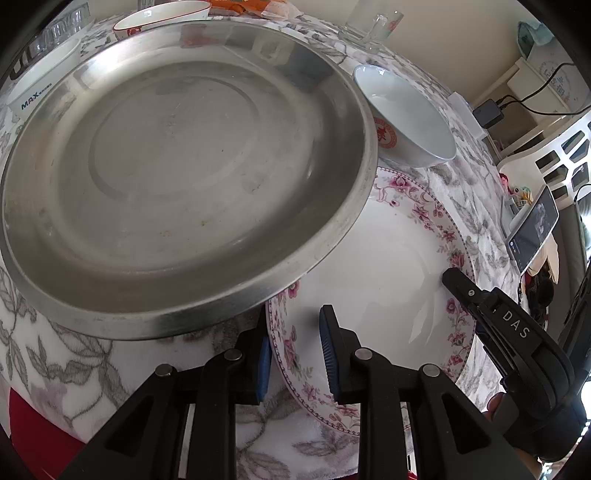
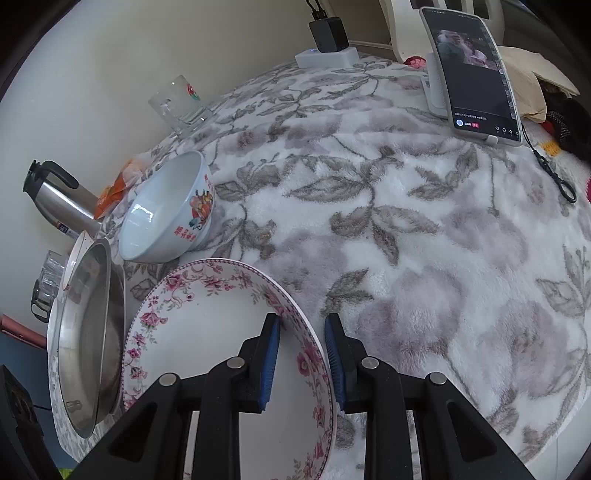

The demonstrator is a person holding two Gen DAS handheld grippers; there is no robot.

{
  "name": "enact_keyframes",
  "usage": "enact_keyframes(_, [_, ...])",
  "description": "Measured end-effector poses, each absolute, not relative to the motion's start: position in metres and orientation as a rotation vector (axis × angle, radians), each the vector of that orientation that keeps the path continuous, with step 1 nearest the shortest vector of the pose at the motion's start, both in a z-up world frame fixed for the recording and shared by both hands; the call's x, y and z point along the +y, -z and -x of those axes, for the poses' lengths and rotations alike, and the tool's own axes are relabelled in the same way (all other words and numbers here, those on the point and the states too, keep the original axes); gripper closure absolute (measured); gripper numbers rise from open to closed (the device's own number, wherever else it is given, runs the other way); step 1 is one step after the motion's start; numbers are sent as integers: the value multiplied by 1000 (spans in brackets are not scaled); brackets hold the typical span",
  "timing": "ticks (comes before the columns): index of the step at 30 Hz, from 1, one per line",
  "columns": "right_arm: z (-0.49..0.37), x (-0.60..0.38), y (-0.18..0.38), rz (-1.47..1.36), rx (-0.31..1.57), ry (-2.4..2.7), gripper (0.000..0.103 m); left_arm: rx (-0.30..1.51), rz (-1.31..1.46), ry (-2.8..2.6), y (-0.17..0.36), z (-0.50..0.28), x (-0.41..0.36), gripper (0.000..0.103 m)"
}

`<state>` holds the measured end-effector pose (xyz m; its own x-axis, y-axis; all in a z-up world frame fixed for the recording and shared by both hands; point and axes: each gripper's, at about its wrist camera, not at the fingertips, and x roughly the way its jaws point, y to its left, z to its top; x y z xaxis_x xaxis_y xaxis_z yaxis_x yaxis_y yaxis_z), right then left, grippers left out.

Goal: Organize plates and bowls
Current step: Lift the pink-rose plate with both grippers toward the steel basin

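A white plate with a pink flower border lies on the flowered cloth. My left gripper straddles its near-left rim, one blue pad outside and one inside, shut on it. My right gripper is shut on the opposite rim; one of its fingers lies over the border. A large steel dish sits beside the plate, and its rim hides the plate's far-left part in the left wrist view. A white bowl with a red picture stands just beyond the plate.
Behind the steel dish are a red-rimmed bowl and a white bowl marked MAX. A glass mug, a steel flask and drinking glasses stand by the wall. A phone on a stand is at the cloth's far edge.
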<state>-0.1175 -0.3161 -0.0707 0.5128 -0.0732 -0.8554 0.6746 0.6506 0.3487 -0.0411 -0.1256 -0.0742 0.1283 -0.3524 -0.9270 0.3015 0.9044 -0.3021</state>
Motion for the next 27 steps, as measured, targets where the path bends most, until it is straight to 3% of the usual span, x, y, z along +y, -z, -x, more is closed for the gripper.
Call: enact_keyframes(27, [140, -319, 47, -693, 863, 484, 75, 1233, -88, 520, 53, 57, -145, 77])
